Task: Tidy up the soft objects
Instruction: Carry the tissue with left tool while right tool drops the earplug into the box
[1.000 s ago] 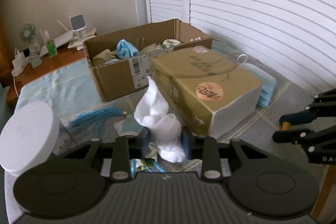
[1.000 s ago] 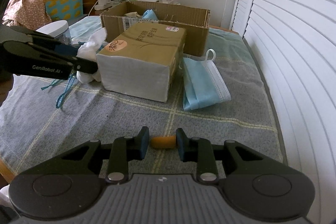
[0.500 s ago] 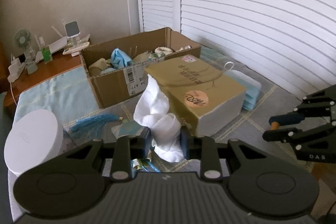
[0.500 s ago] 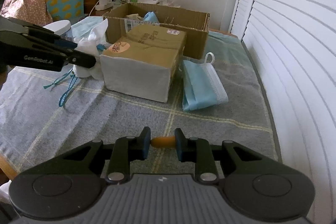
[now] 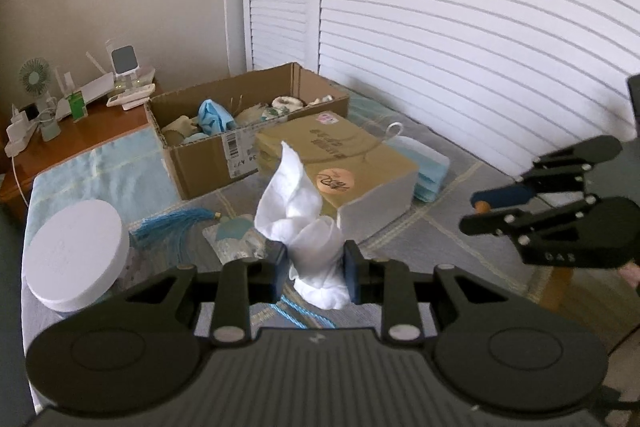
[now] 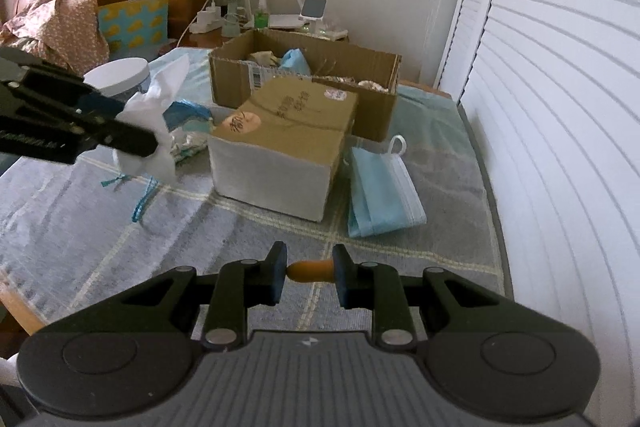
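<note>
Left wrist view: bed (image 5: pixel 460 227) with grey checked cover spreads ahead of and below both tools. Cardboard box (image 5: pixel 208 163) stands open farthest ahead of the left hand-held gripper (image 5: pixel 314 273), soft items inside. Tan tissue pack (image 5: pixel 352 167) lies between that box and the left hand-held gripper, slightly right of its line. Blue face masks (image 6: pixel 380 191) lie stacked ahead of the right hand-held gripper (image 6: pixel 308 273), touching the tissue pack's right side. White-lidded jar (image 5: pixel 76 251) stands left of the left hand-held gripper. White cloth (image 5: pixel 304 227) is clamped between the left tool's pads, lifted off the cover, its loose end standing up. Blue tassel (image 5: pixel 172 227) lies ahead-left of it. Small orange piece (image 6: pixel 310 271) is pinched crosswise between the right tool's pads, clear of the cover.
</note>
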The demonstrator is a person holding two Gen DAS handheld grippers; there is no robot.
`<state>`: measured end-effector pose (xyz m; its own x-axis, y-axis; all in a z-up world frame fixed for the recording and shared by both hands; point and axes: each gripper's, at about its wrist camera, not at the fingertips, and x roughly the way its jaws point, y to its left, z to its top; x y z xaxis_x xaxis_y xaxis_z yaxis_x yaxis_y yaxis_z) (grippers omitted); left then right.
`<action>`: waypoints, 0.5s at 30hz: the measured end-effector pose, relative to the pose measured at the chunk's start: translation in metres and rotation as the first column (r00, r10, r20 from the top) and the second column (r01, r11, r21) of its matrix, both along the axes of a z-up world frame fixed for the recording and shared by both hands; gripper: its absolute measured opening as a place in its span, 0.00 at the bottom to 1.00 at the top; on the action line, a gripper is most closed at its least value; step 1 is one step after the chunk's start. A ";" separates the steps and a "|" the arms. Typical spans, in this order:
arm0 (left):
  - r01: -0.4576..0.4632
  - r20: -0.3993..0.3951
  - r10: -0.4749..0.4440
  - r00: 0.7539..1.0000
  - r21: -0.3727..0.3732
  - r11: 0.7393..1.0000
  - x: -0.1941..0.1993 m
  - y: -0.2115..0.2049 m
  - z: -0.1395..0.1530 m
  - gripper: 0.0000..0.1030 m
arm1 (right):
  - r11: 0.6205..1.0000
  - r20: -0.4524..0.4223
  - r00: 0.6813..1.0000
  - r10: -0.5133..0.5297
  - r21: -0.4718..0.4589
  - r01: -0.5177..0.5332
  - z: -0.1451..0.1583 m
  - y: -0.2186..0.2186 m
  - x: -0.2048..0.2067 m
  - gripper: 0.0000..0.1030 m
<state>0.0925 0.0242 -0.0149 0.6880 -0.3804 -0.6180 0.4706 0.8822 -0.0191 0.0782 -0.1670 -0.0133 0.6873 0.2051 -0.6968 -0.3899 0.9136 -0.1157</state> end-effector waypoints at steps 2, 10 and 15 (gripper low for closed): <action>0.002 0.005 -0.002 1.000 -0.007 1.000 -0.004 0.003 0.002 0.27 | 1.000 0.009 1.000 0.005 0.008 -0.005 0.006 0.002 -0.001 0.28; -0.011 0.007 0.012 1.000 -0.023 1.000 -0.011 0.014 0.005 0.27 | 0.999 0.067 0.997 0.049 -0.001 -0.049 0.031 0.016 0.014 0.28; -0.028 -0.004 0.028 1.000 -0.031 0.999 -0.012 0.023 0.003 0.27 | 0.997 0.092 0.993 0.075 -0.008 -0.075 0.043 0.027 0.032 0.28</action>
<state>0.0810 0.0476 -0.0123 0.6968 -0.3801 -0.6083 0.4456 0.8939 -0.0482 0.1103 -0.1397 0.0295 0.7312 0.2556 -0.6325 -0.4449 0.8815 -0.1581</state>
